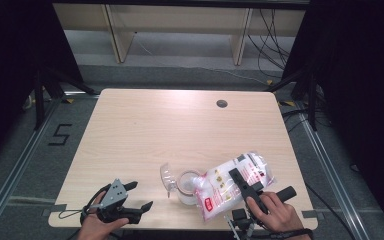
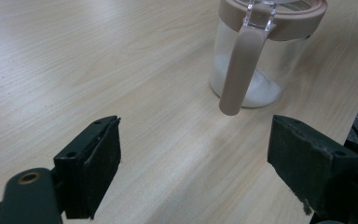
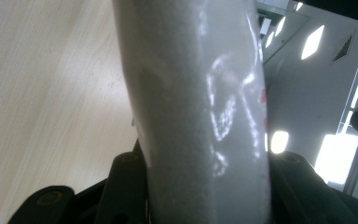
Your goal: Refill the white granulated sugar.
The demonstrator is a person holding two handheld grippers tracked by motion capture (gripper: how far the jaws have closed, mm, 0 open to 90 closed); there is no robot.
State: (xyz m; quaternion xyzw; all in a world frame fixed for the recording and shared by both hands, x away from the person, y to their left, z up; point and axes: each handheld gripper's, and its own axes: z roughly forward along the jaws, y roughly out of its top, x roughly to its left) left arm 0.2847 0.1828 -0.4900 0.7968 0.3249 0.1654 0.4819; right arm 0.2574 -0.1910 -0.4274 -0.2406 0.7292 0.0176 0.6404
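step: pouring from bag [image 1: 232,181] into jar [image 1: 186,186], lower centre | right gripper [image 1: 246,186] grasping bag, we tilt slowly | left gripper [image 1: 130,197] released, should steady jar

The left gripper [image 2: 193,163] had its two black jaws spread wide apart over the wooden table [image 2: 74,60], with nothing between them. Ahead of it stood a clear jar [image 2: 279,70] with a pinkish-brown lid [image 2: 298,21] and a long handle [image 2: 240,70] of the same color (some white powder lay at the bottom of the jar).
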